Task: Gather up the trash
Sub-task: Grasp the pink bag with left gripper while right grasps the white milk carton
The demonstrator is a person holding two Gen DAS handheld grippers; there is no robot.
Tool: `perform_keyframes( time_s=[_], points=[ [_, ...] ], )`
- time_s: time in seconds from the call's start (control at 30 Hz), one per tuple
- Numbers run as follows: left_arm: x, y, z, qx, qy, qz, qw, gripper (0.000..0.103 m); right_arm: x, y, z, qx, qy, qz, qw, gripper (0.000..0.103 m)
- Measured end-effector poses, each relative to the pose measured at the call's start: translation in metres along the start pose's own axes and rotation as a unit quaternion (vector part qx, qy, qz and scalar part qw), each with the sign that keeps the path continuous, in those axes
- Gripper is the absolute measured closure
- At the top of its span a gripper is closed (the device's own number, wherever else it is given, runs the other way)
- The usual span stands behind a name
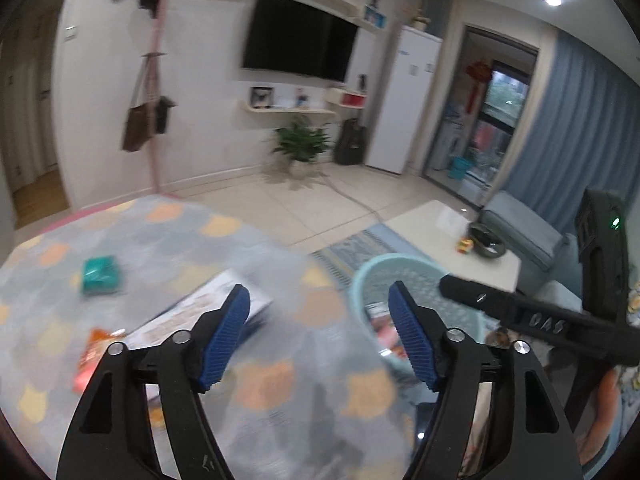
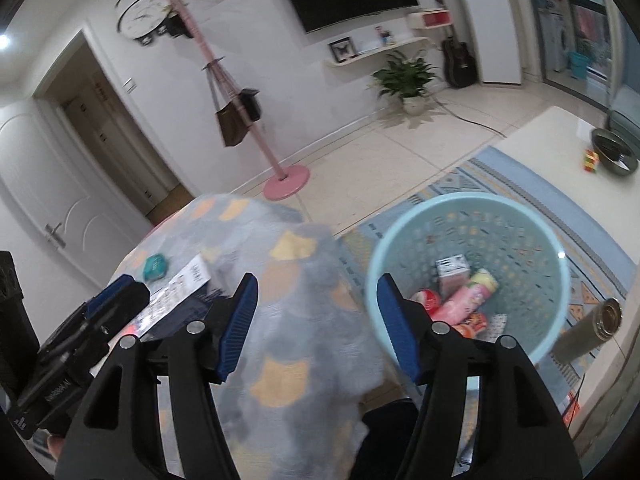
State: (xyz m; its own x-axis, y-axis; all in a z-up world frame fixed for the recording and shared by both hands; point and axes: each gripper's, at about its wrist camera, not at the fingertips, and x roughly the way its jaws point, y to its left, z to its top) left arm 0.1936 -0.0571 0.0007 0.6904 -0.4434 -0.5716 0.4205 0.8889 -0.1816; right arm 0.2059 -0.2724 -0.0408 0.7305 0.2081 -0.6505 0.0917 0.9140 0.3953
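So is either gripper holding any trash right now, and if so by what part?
No. The left gripper and the right gripper both stand open with nothing between their pads; only the blanket and basket show beyond them.

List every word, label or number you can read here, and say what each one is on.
"DAS": raised letters on the black body of the right gripper, seen from the left wrist view.
Small white print on the left gripper: too blurred to read.
Flat printed box on the blanket: text too blurred.
Packets and small carton in the blue basket: print too small.
Wall clock: numerals not legible.
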Motion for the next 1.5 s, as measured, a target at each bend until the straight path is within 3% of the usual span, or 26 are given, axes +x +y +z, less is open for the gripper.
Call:
perform_keyframes(
  time_s=[0.1,0.23,0.3,0.53,0.73,0.8,0.83,0.87,0.9,1.13,1.17,1.37,1.5],
  points=[
    [-0.013,0.029,-0.010,-0.023,0.000,0.039,0.9990,0.033,0.011,0.022,-0.004,-0.018,0.013,0.013,1.000,0.041],
    [-0.036,0.067,-0.023,-0.050,-0.007,0.118,0.9918,0.030,0.023,0.051,-0.012,-0.052,0.030,0.026,0.998,0.041],
    [-0.039,0.086,-0.028,-0.070,0.004,0.130,0.9890,0.029,0.031,0.067,-0.017,-0.072,0.042,0.037,0.996,0.041],
    [-0.025,0.137,-0.055,-0.161,0.059,0.105,0.9795,0.036,0.054,0.100,-0.031,-0.101,0.062,0.036,0.992,0.042],
    [-0.008,0.152,-0.063,-0.191,0.079,0.109,0.9722,0.047,0.068,0.106,-0.036,-0.107,0.078,0.043,0.990,0.044],
    [-0.005,0.152,-0.061,-0.188,0.077,0.113,0.9726,0.048,0.071,0.108,-0.036,-0.105,0.083,0.048,0.990,0.044],
    [-0.003,0.150,-0.062,-0.185,0.078,0.113,0.9731,0.055,0.073,0.108,-0.036,-0.104,0.086,0.051,0.990,0.044],
    [-0.002,0.150,-0.062,-0.183,0.079,0.109,0.9738,0.068,0.075,0.108,-0.036,-0.101,0.089,0.054,0.989,0.044],
    [-0.001,0.150,-0.062,-0.184,0.080,0.106,0.9740,0.071,0.076,0.108,-0.035,-0.096,0.091,0.056,0.990,0.044],
    [-0.011,0.158,-0.062,-0.181,0.066,0.100,0.9762,0.077,0.098,0.125,-0.029,-0.075,0.114,0.083,0.987,0.043],
    [-0.014,0.160,-0.061,-0.180,0.063,0.098,0.9767,0.085,0.104,0.128,-0.027,-0.070,0.119,0.085,0.987,0.039],
    [-0.034,0.179,-0.058,-0.154,0.037,0.135,0.9780,0.088,0.136,0.147,-0.021,-0.049,0.155,0.103,0.981,0.035],
    [-0.038,0.195,-0.063,-0.162,0.028,0.132,0.9775,0.089,0.150,0.167,-0.018,-0.059,0.157,0.089,0.982,0.028]
  ],
)
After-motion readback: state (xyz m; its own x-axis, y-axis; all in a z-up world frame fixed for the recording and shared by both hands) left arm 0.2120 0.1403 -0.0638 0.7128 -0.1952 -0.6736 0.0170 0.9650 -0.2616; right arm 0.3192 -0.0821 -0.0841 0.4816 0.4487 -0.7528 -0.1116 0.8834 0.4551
